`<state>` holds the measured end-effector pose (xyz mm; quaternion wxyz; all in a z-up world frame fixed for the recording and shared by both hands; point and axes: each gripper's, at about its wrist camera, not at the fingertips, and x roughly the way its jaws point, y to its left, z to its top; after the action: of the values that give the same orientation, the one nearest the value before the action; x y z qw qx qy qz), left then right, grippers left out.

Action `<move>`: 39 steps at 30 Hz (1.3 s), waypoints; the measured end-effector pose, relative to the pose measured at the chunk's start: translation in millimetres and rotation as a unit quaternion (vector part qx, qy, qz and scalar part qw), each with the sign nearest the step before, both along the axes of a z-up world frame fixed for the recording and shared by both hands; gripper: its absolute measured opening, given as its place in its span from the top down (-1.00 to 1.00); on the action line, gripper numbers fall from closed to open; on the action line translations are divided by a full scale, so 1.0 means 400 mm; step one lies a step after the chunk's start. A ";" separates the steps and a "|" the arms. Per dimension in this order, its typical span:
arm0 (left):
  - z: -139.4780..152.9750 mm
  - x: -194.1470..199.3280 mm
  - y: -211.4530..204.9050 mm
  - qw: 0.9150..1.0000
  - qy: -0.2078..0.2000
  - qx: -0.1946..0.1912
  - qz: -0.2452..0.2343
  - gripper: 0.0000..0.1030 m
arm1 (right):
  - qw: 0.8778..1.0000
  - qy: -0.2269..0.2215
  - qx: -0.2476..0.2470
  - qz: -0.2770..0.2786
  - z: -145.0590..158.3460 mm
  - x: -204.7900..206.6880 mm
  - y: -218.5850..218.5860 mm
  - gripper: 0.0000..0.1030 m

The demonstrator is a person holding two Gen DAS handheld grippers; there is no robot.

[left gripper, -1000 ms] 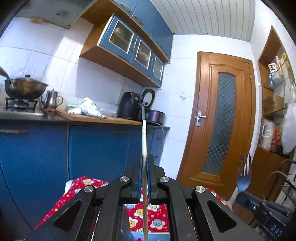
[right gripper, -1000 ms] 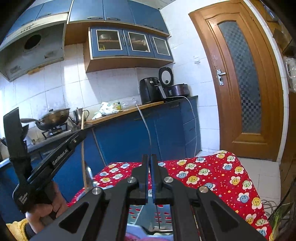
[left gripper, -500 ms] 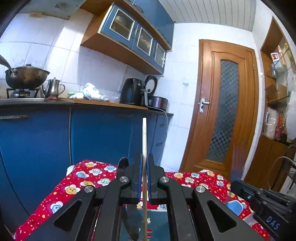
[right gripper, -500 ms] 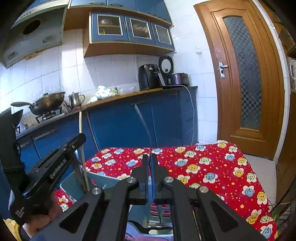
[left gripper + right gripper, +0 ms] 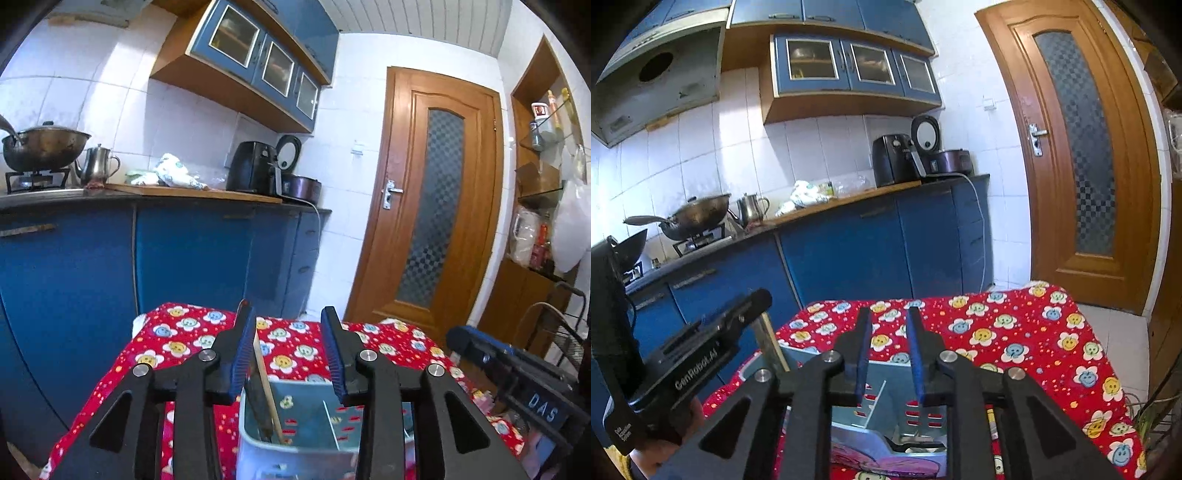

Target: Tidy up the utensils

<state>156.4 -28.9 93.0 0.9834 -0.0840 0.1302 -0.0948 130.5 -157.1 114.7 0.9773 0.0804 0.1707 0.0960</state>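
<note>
Left tool (image 5: 288,350) jaws opening, chopstick (image 5: 266,387) freed, leaning in caddy (image 5: 295,435) below; right tool (image 5: 886,354) opening, empty; remaining utensils unseen.

grippers: 2 | chopstick (image 5: 266,391): 1 | utensil holder (image 5: 295,448): 1

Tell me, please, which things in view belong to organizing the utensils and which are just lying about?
Job:
- left gripper, jaws opening, chopstick loose between them
- right gripper, jaws opening, nothing between them
- divided utensil bin
- dark utensil standing beside the chopstick

Lying about:
- wok
- kettle
- air fryer
- rice cooker
</note>
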 end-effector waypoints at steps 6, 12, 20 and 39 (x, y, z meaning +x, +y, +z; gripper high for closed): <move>0.021 -0.054 0.016 1.000 0.022 -0.009 -0.019 0.28 | 1.000 -0.010 0.005 -0.001 0.037 -0.066 -0.004 0.55; 0.028 -0.105 0.023 0.999 0.044 0.000 -0.032 0.28 | 1.000 -0.003 0.007 -0.006 0.054 -0.124 -0.010 0.54; 0.013 -0.158 0.028 0.995 0.087 0.008 -0.050 0.28 | 0.999 0.029 0.003 -0.022 0.033 -0.187 -0.023 0.53; -0.091 -0.215 -0.025 0.973 0.203 0.058 -0.088 0.28 | 0.989 0.136 0.019 -0.046 -0.093 -0.292 -0.066 0.49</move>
<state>70.3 -39.0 56.5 0.9274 -0.0325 0.3394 -0.1541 13.8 -183.4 77.5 0.9468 0.1188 0.2961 0.0423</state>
